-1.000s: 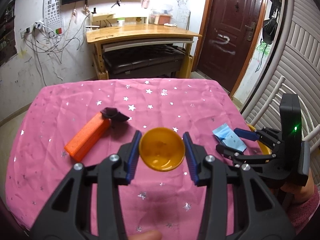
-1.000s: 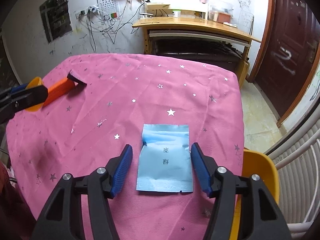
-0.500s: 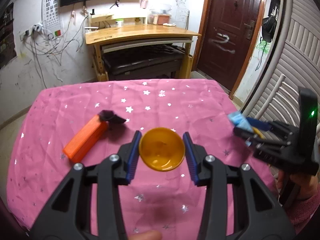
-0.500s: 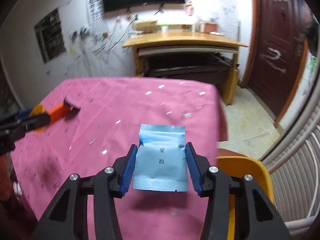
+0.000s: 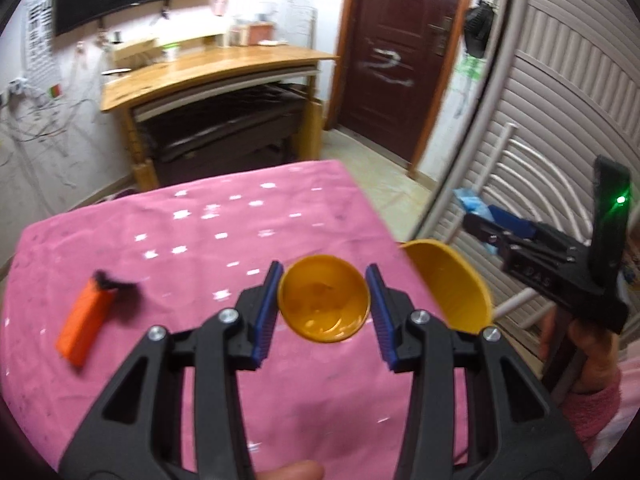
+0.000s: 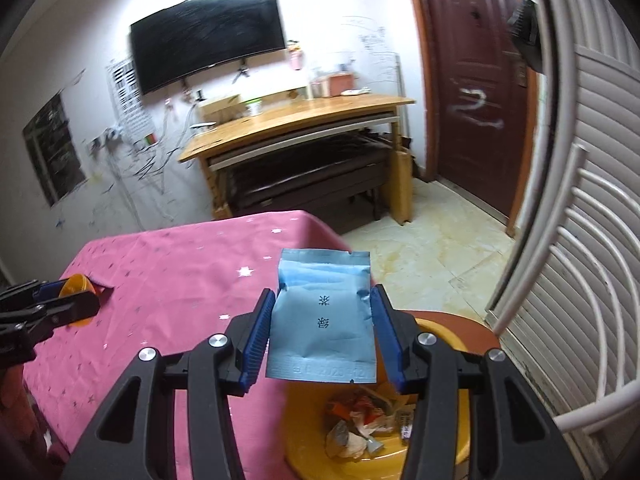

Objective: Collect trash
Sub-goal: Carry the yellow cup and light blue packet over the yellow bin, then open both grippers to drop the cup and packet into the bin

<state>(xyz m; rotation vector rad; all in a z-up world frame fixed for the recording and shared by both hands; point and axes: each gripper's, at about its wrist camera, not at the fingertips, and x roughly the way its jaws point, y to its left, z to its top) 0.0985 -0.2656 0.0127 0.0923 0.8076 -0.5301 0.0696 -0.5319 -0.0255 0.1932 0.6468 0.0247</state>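
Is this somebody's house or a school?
Most likely a room in somebody's home. There is a wooden desk under a wall-mounted dark screen, a brown entry door, and a table under a pink star-patterned cloth.

right gripper (image 6: 322, 330): i see it clamping the blue sachet (image 6: 323, 322)
yellow bin (image 6: 434, 446): 5 o'clock under it, wrappers inside
left gripper (image 6: 60, 304): 9 o'clock, holding orange cup (image 6: 74, 286)

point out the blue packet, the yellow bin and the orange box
blue packet (image 6: 324, 320), right wrist view, middle of its printed face
yellow bin (image 6: 304, 440), right wrist view, inner left wall
orange box (image 5: 82, 324), left wrist view, top face
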